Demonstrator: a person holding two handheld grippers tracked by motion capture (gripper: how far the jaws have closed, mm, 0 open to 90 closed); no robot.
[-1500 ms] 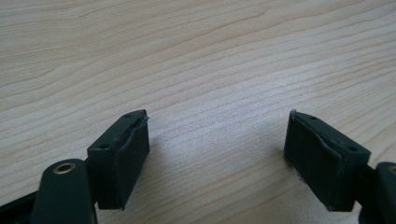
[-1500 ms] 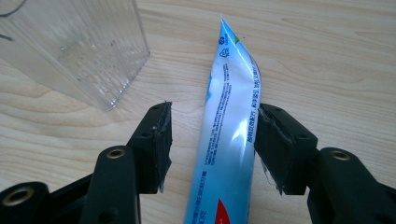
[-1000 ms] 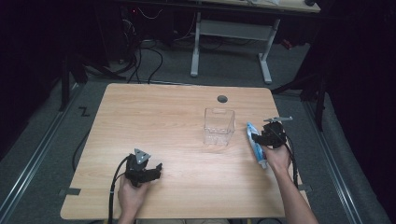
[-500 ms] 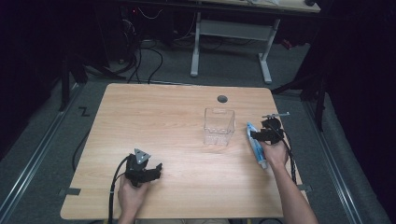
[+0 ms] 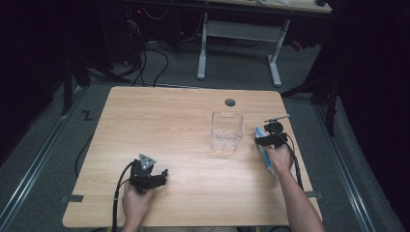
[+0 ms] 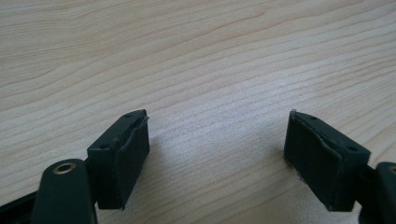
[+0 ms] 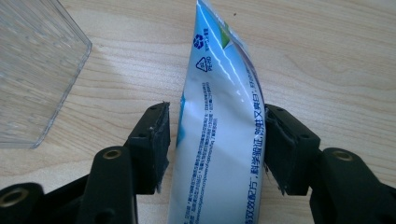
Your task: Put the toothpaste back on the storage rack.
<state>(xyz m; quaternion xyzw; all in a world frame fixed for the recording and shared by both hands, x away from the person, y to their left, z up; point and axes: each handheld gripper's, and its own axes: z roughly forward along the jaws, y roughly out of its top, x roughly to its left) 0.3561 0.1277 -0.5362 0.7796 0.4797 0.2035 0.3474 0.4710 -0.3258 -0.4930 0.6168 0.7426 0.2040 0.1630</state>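
A: High view. What lies on the table, and how do the hands sit?

B: A clear plastic container stands upright right of centre. Just beside it, at the right edge, a blue-and-white tube lies lengthwise on the wood, with the right gripper over its far end. The right hand reaches in with the forearm stretched along the table edge. The left gripper rests near the front left, well apart from both things, its grey three-cornered plate on top and its cable looping back toward the wrist.

A: Left gripper view. What does it add?

B: Bare wood grain between two black pads. The jaws stand wide apart with nothing between them, a state the high view is too small to settle.

A: Right gripper view. What appears here alone?

B: The tube's printed text and recycling marks, and a corner of the container at upper left, near the tube but apart from it. The tube runs up between the jaws, which have just been opening. The right pad sits against the tube's edge; a narrow gap separates the left pad from it, so the tube is straddled, not clamped.
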